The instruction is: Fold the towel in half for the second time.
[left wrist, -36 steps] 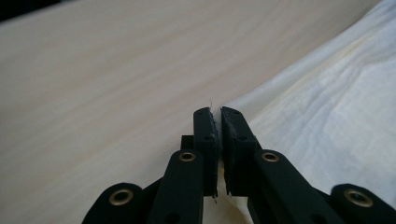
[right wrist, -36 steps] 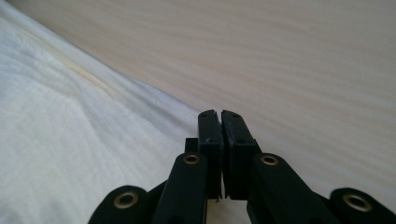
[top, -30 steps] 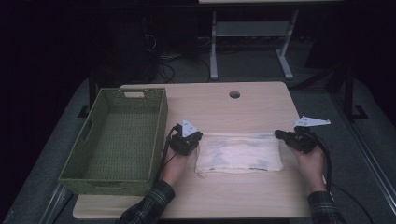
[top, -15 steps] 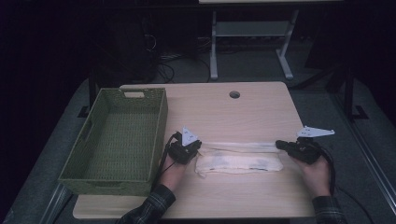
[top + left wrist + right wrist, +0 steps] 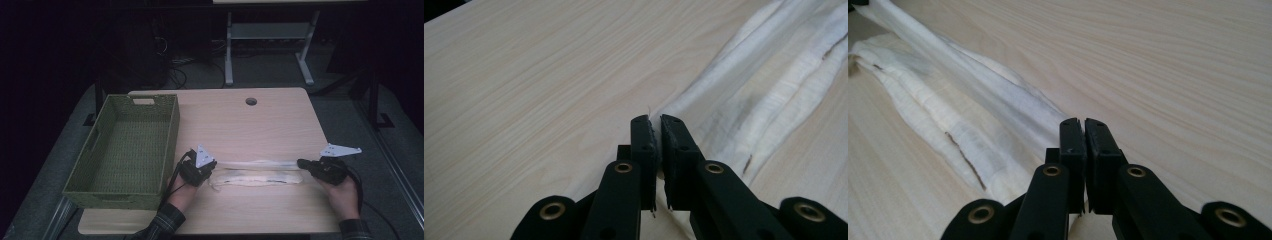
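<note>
At the left of the wooden table (image 5: 260, 125), an empty green woven basket (image 5: 127, 150) is seen. Just to its right, near the front edge, the left gripper (image 5: 206, 171) is held by a hand (image 5: 182, 192), its jaws clamped on the left end of a white cloth (image 5: 257, 172). The cloth is stretched rightward as a long, narrow, folded strip lying on the table. Its right end is pinched between the closed jaws of the right gripper (image 5: 303, 163), held at the table's right side.
</note>
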Action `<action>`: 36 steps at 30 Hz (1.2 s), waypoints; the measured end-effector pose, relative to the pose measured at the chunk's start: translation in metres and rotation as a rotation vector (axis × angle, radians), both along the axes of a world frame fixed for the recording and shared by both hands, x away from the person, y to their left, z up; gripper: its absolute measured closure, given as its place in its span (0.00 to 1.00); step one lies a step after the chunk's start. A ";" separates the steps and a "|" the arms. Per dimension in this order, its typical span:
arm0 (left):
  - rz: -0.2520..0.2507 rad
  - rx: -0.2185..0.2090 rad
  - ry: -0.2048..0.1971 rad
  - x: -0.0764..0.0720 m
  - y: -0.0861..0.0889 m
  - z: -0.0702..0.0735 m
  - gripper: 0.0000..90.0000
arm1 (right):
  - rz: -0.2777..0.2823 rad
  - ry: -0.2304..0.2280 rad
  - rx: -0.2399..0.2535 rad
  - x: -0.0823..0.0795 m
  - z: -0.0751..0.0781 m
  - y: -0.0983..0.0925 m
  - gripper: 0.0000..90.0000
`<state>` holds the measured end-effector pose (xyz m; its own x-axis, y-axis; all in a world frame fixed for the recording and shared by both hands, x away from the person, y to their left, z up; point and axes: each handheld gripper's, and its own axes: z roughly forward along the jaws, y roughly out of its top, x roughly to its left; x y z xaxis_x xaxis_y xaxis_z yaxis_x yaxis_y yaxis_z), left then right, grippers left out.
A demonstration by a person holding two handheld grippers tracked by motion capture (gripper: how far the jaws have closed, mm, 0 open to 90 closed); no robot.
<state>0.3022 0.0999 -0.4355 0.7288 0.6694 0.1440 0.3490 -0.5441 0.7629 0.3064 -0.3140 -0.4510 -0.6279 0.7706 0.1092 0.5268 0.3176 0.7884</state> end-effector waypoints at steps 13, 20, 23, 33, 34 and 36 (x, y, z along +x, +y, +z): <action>-0.027 0.003 0.080 -0.010 0.003 -0.006 0.94 | 0.028 0.031 0.001 -0.025 -0.003 -0.001 0.96; -0.024 -0.068 0.139 -0.015 0.006 -0.005 0.76 | 0.003 0.028 0.008 -0.033 -0.001 -0.006 0.78; -0.021 -0.099 0.113 -0.017 0.007 0.002 0.71 | -0.011 0.013 0.038 -0.034 0.005 -0.008 0.72; -0.011 -0.109 0.062 0.003 0.000 0.013 0.60 | -0.020 0.001 0.013 -0.015 0.011 0.003 0.66; -0.010 -0.106 0.067 0.008 -0.002 0.012 0.60 | -0.022 -0.002 0.008 -0.011 0.010 0.004 0.67; -0.007 -0.084 0.080 0.015 -0.006 0.007 0.60 | -0.028 0.007 0.001 -0.005 0.008 0.006 0.67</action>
